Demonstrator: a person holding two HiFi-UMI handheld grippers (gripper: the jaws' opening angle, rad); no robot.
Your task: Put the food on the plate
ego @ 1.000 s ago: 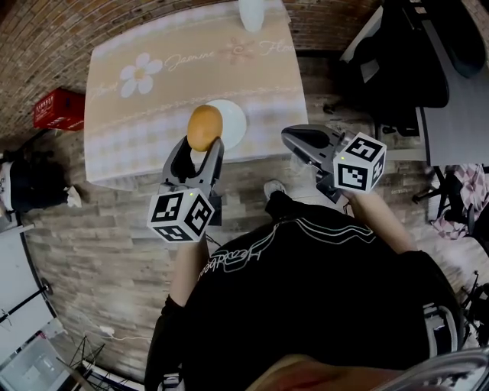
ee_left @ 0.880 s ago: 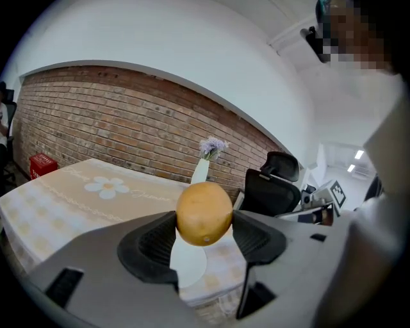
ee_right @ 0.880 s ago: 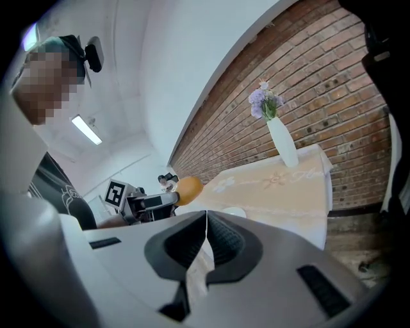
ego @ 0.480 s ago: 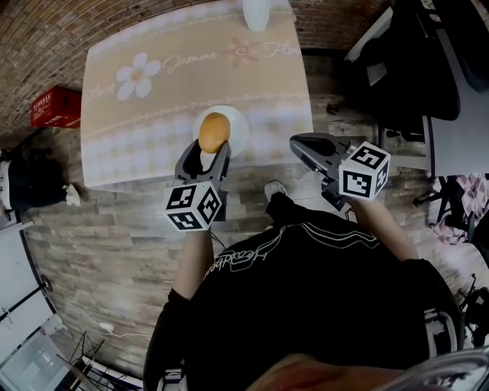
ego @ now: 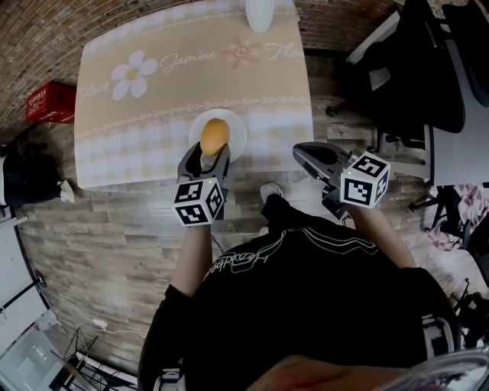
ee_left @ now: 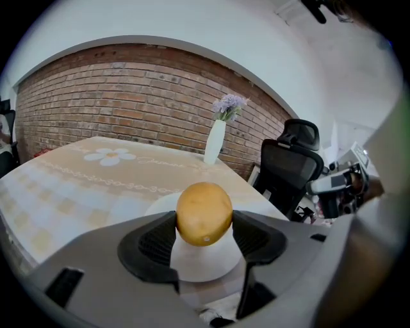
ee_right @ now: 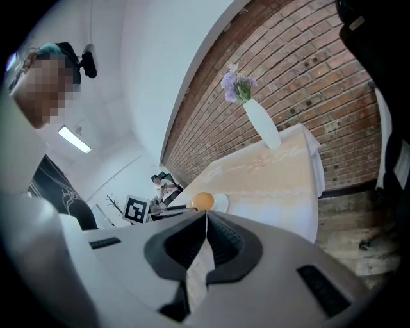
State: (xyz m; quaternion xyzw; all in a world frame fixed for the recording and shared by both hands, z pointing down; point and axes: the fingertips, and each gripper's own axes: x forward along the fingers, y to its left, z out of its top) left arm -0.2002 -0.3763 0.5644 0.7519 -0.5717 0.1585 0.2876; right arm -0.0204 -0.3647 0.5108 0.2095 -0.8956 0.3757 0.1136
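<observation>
**Yellow-brown oval potato (ego: 215, 136) gripped above the plate, not yet set down**

At the left, the left gripper (ego: 207, 150) was clamped on the potato, one jaw on each side. It held the potato over the round white plate (ego: 238, 129), near the front edge of the beige flowered table (ego: 153, 99). This firm hold probably served to lower the potato without rolling. At the right, the right gripper (ego: 312, 155) hung beside the table, its jaws pressed together on nothing, apparently just out of the way.

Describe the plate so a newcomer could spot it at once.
Find the beige daisy-print table. Near its front edge, under the food in the left gripper, lies the plate. It is flat, round and plain white, unlike the tall vase at the far edge.
</observation>
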